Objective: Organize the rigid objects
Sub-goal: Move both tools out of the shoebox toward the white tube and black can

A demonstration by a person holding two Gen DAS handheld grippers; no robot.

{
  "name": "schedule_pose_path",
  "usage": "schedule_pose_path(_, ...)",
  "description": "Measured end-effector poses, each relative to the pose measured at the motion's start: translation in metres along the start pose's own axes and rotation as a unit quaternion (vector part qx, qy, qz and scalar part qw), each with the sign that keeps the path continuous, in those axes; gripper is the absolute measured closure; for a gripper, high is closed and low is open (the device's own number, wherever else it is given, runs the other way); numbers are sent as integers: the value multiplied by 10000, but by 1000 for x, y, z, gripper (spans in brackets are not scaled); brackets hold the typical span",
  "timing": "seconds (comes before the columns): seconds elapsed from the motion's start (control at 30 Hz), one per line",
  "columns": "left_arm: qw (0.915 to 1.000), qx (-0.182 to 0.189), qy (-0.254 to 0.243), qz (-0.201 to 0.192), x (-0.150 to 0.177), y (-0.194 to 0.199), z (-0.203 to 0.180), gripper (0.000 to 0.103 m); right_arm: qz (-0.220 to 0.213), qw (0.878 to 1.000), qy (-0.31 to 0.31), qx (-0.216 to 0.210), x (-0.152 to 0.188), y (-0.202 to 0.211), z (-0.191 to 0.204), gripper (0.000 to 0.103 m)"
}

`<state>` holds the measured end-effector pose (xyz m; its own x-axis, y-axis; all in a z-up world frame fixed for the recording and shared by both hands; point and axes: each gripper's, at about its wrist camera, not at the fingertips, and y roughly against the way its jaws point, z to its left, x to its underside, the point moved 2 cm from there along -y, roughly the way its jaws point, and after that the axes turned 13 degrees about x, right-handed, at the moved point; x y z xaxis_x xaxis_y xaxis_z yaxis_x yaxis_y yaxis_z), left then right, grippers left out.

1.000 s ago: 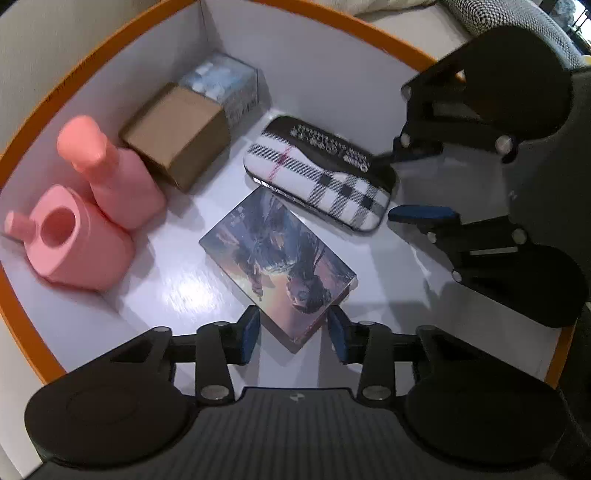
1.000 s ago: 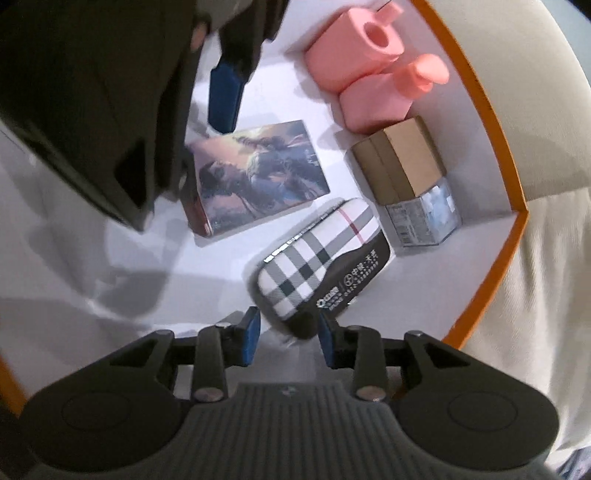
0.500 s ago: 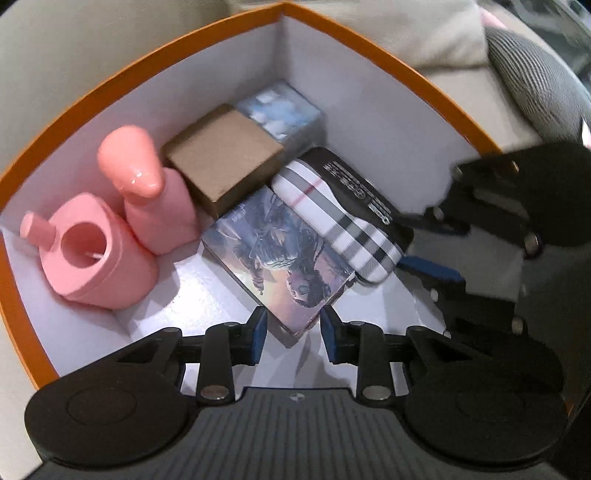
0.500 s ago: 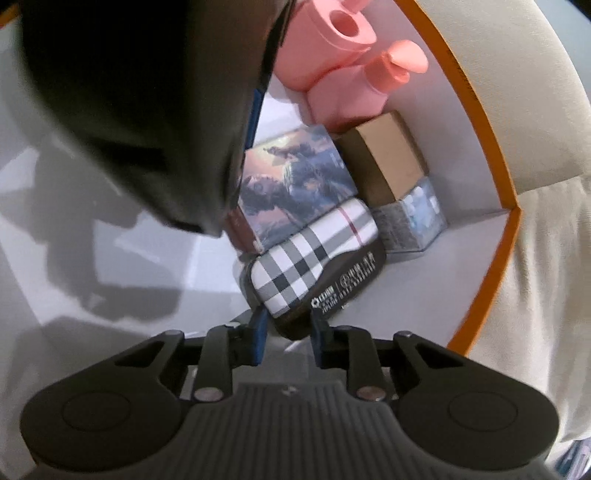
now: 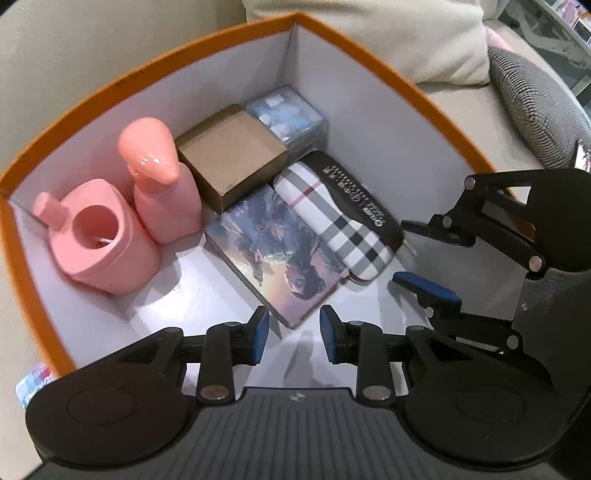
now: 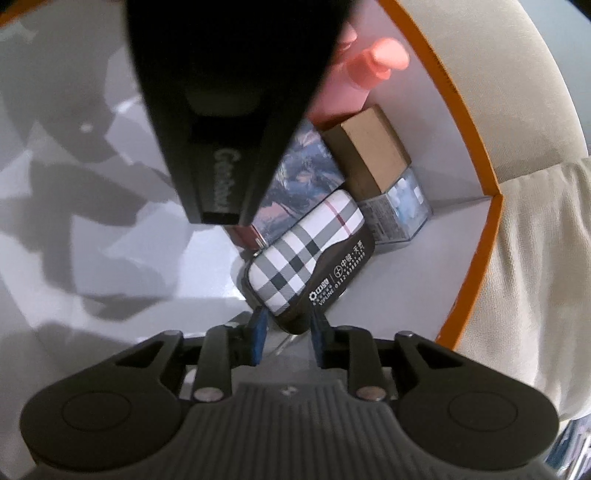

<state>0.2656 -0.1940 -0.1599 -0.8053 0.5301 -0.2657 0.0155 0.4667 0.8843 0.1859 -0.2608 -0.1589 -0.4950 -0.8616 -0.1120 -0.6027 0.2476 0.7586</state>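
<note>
An orange-rimmed white box (image 5: 369,122) holds a pink cup (image 5: 99,243), a pink bottle (image 5: 159,184), a brown carton (image 5: 231,155), a pale blue pack (image 5: 288,114), a picture box (image 5: 277,251) and a plaid case (image 5: 336,221), packed side by side. My left gripper (image 5: 291,332) is open, its pads just off the picture box's near corner. My right gripper (image 6: 286,332) is open, its pads either side of the plaid case's (image 6: 306,251) near end. The right gripper also shows at the right of the left wrist view (image 5: 424,254).
The box sits on a beige sofa (image 5: 92,44) with a cream cushion (image 5: 388,33) and a grey knitted cushion (image 5: 535,107) behind it. In the right wrist view the left gripper's black body (image 6: 229,110) hides the pink cup. The box's near floor (image 5: 192,306) is bare white.
The picture box and plaid case have been pushed together toward the carton and pink bottle. Both grippers have since drawn back a little and opened slightly.
</note>
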Motion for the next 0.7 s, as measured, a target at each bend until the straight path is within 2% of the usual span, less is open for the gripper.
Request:
schedule_pose_path(0.17,9991,222,2,-356,16,39,-9,68,-35,9965,-822,-144,4,19,-16,72)
schedule_pose_path(0.27,9973,313,61,-667,30,67,-12,68,-81,9845,-1719,-348,6,38,-32,72)
schedule_pose_path(0.47,9903,272,286,-1335,73,125,-7,68,-226,9485,-3133,-417,2,81,-53,71)
schedule_pose_path(0.57,9854,176,448,-1633,99,149,1,68,-352,9237,-3780,-510,-4,103,-57,70)
schedule_pose_path(0.7,9758,-51,905,-1988,142,175,25,68,-621,8946,-4379,-639,-18,134,-44,69)
